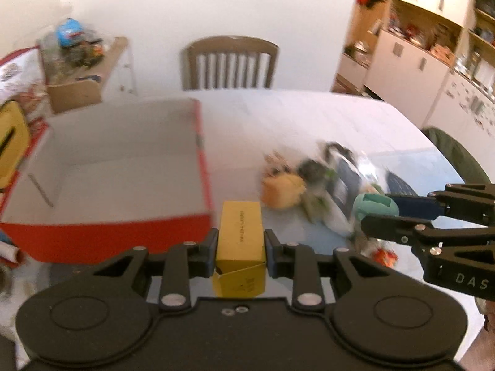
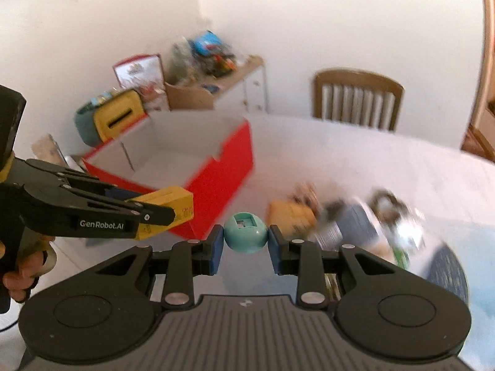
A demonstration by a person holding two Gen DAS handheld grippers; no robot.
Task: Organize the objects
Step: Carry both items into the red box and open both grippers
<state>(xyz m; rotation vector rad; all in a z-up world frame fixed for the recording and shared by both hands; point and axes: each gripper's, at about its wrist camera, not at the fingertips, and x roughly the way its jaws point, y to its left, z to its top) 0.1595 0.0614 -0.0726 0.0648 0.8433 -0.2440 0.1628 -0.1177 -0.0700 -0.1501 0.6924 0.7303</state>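
Two loads airborne: left gripper (image 1: 240, 249) clamped on yellow carton (image 1: 240, 241), right gripper (image 2: 246, 242) pinching teal ball (image 2: 245, 232), both near red box (image 1: 123, 228). Risks: round ball may squirt out; grippers could collide w/ each other at box rim.

Pile (image 1: 321, 182) on the worktop (image 1: 309, 117) motion-blurred in both views; single items can't be told apart, label text unreadable. Box (image 1: 102, 167) edges smeared; left part cut by the frame in the left wrist view. Print on the carton (image 1: 240, 232) too small to read. Shelf clutter (image 2: 204, 52) blurred, not identifiable. Cupboard contents (image 1: 417, 34) blurred. Hand (image 2: 21, 272) partly hidden behind the left hand-held gripper (image 2: 182, 213) handle, cut by the left edge. Right hand-held gripper (image 1: 368, 213) body runs off the right edge.
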